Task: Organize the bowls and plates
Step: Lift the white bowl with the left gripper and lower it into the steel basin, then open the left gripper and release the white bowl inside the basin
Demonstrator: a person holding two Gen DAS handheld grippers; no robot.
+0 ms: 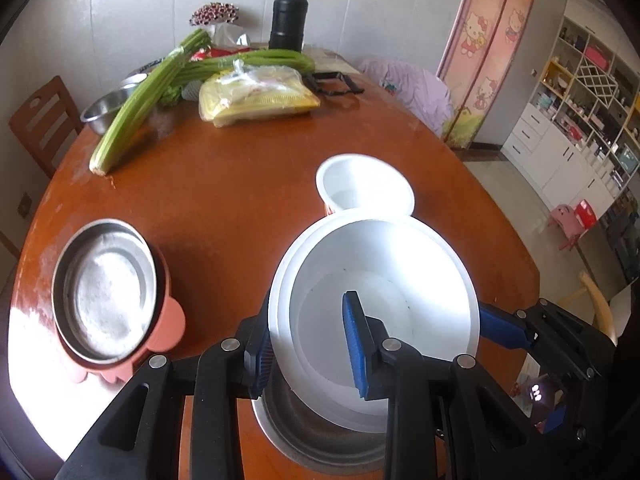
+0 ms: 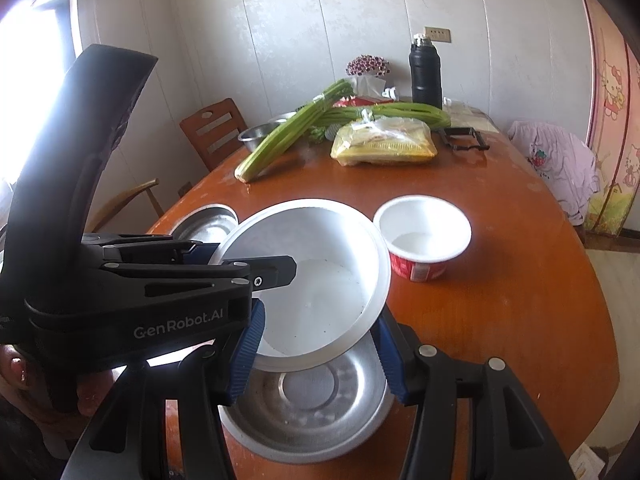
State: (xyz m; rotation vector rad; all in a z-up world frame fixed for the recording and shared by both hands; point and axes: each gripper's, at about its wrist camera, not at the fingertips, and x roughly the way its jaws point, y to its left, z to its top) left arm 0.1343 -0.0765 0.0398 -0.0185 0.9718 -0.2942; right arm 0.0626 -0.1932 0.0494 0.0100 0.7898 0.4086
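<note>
While the left gripper pinches the white bowl w/ closed fingers, tilted over the steel bowl, right gripper gapes empty (nesting half done); small bowl and pink-rimmed dish wait on the tabletop.

A large bowl hung tilted over a metal bowl at the near edge of the table, its rim pinched by the left gripper. Just behind it to the right stood a small bowl, and to its left a metal dish sat inside a holder. Far back lay celery, a bagged packet and a flask.
</note>
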